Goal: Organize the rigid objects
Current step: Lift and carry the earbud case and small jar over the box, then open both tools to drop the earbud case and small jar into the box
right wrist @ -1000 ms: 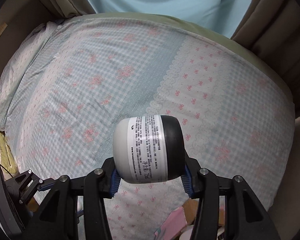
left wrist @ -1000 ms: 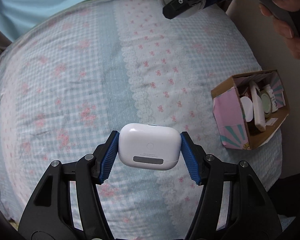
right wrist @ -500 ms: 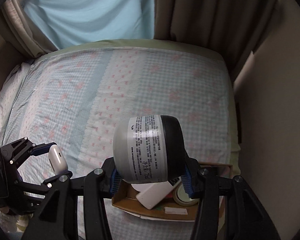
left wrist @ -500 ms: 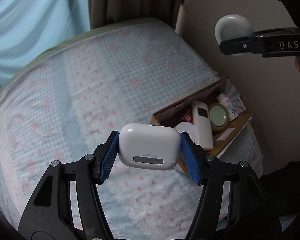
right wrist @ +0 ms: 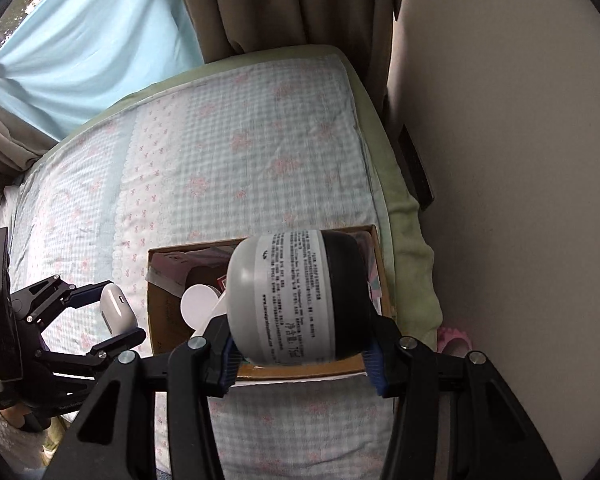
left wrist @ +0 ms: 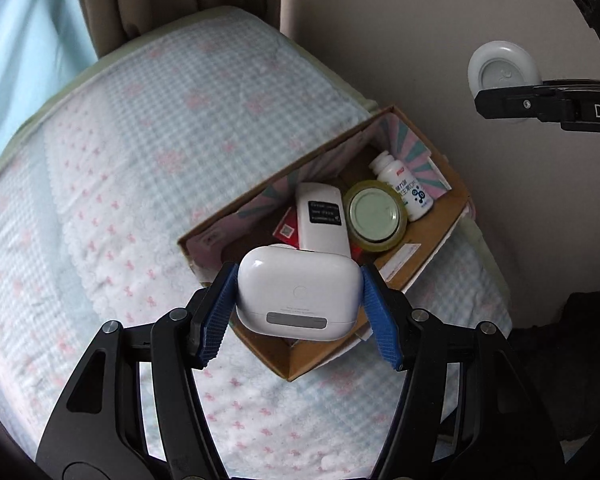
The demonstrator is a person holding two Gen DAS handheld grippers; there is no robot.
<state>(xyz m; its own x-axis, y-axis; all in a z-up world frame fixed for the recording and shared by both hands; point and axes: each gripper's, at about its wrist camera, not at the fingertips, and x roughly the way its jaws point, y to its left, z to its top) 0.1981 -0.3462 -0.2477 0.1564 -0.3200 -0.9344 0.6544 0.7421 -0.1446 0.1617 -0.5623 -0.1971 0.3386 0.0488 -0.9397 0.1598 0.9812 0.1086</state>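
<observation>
Both grippers are swinging in over the box [left wrist: 440,236], which a second ago was sitting off at the frame's right edge and is now filling its centre. The left gripper [left wrist: 298,312] is clamping a white case [left wrist: 298,300] above the box's near corner. The right gripper [right wrist: 300,354] is squeezing a jar [right wrist: 296,296] over it, so both drops look imminent.

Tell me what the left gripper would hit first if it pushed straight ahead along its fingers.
Probably the white remote lying in the cardboard box. The left gripper, holding the white earbud case, points there; depth is unclear.
</observation>
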